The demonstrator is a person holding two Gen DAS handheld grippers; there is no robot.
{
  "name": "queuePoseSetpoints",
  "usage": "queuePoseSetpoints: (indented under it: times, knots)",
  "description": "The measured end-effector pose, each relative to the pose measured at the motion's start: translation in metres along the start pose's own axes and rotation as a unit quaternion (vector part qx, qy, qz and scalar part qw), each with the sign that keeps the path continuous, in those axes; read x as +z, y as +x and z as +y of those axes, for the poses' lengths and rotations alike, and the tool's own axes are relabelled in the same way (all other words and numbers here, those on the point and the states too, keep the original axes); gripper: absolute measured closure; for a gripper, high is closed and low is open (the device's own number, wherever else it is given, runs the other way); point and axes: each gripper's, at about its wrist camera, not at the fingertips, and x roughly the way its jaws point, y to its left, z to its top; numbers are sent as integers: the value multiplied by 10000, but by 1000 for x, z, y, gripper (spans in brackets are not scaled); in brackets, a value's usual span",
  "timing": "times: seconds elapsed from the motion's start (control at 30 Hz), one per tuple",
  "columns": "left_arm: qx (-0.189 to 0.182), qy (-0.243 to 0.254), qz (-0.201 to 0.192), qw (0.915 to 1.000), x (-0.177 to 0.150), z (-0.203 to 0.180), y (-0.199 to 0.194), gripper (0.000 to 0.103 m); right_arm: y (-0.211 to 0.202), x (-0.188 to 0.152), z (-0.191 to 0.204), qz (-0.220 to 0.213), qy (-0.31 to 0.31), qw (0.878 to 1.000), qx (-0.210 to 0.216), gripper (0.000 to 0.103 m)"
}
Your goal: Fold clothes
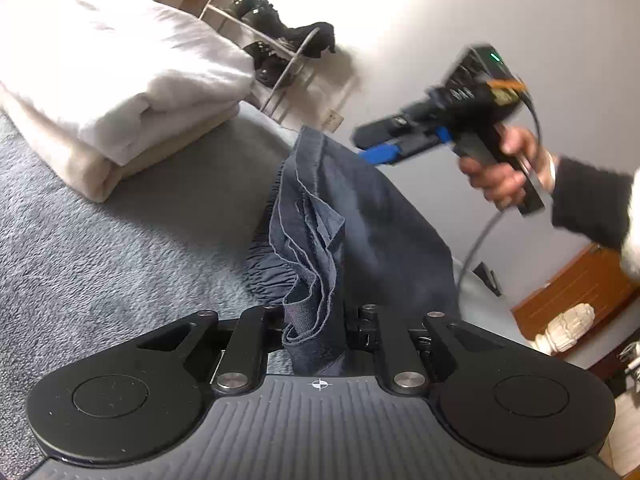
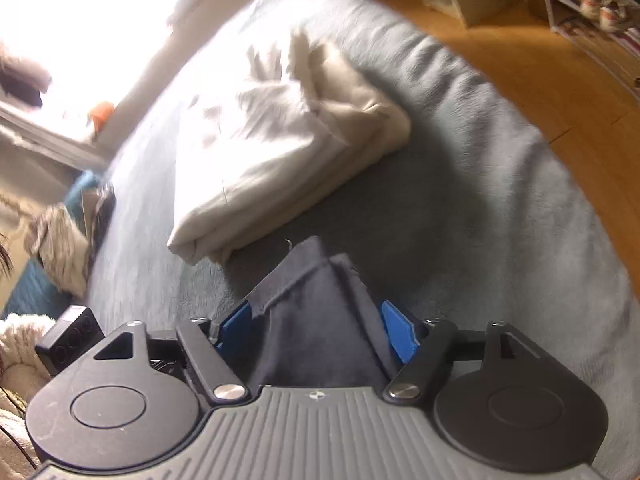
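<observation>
A dark navy garment (image 1: pixel 360 216) hangs stretched in the air between both grippers, above a grey fleece bed cover (image 1: pixel 120 248). My left gripper (image 1: pixel 316 320) is shut on its bunched near end, and the cloth hides the fingertips. At the upper right a hand (image 1: pixel 496 176) holds my right gripper (image 1: pixel 374 156), whose blue fingers pinch the far corner of the garment. In the right wrist view the navy garment (image 2: pixel 316 320) fills the gap between the blue fingers (image 2: pixel 400 336) of the right gripper (image 2: pixel 316 312), which is shut on it.
A folded cream blanket stack (image 1: pixel 120 92) lies on the bed, also seen as the cream stack (image 2: pixel 288 136). A wire shoe rack with black boots (image 1: pixel 276 40) stands by the white wall. Wooden floor (image 2: pixel 540 60) and another shoe shelf (image 2: pixel 600 8) lie beyond the bed edge.
</observation>
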Motion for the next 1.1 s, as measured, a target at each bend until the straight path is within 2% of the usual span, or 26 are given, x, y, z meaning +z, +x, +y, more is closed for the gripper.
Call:
queuePoseSetpoints:
  times: [0.03, 0.07, 0.23, 0.4, 0.53, 0.6, 0.7, 0.77, 0.87, 1.03, 1.1]
  knots:
    - [25, 73, -4, 10000, -1, -2, 0, 90, 6, 7, 0, 189, 18, 9998, 7, 18]
    - [52, 134, -8, 9999, 4, -7, 3, 90, 13, 14, 0, 378, 36, 9993, 13, 17]
    - [180, 384, -47, 9991, 8, -19, 4, 90, 44, 48, 1, 1318, 127, 9912, 45, 17]
    - [263, 881, -131, 9957, 4, -34, 3, 90, 73, 73, 7, 2207, 69, 9753, -9, 16]
    - [269, 1065, -132, 9939, 6, -39, 6, 89, 86, 71, 18, 2629, -144, 9647, -63, 15]
    - [237, 1032, -124, 9943, 10, -37, 9, 89, 87, 68, 21, 2644, -267, 9640, -41, 16]
    - [187, 975, -119, 9950, 14, -36, 14, 89, 82, 62, 21, 2452, -458, 9684, -5, 30]
    - [177, 1029, -128, 9945, 15, -36, 15, 89, 74, 56, 24, 2181, -663, 9736, 85, 52]
    - [180, 1253, -217, 9917, 15, -40, 13, 89, 55, 46, 31, 1639, -1006, 9809, 299, 65]
    - [238, 2032, -432, 9779, 4, -58, 3, 89, 19, 21, 28, 476, -1165, 9869, 1011, 70]
    - [242, 1992, -339, 9791, 4, -57, 2, 87, 10, 11, 21, 133, -1144, 9857, 1233, 72]
